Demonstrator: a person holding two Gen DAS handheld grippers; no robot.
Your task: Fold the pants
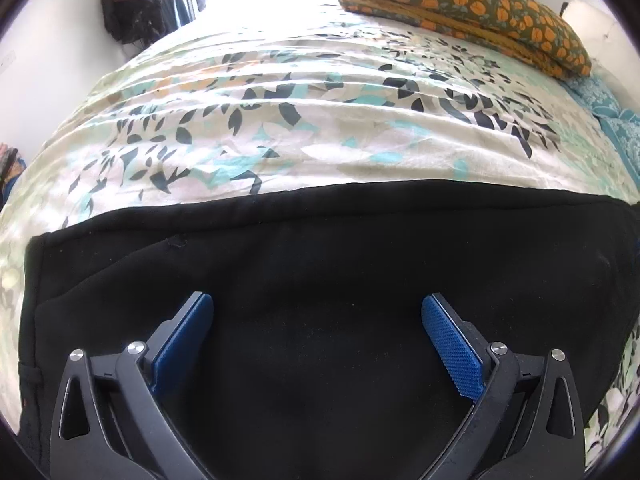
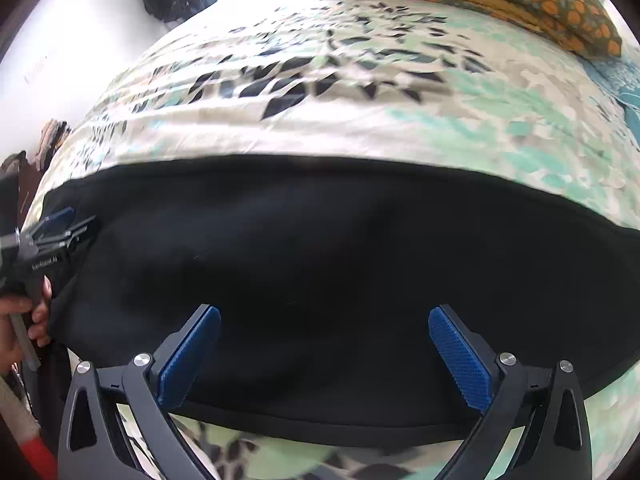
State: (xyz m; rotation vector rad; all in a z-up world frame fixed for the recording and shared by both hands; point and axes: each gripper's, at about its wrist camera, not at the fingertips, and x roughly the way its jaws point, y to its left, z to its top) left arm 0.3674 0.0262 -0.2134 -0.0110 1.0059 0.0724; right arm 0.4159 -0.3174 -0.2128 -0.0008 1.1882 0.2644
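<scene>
The pants [image 1: 320,280] are showing as matt black cloth, soft and slightly fuzzy. The bedsheet [image 1: 280,120] is looking like thin, rippled printed cotton. The left gripper [image 1: 317,312] and right gripper [image 2: 324,324] are showing matt black plastic arms, shiny metal pins and rough, knurled blue pads [image 2: 460,360]. The far pillow [image 1: 460,4] is looking like printed woven cloth.
</scene>
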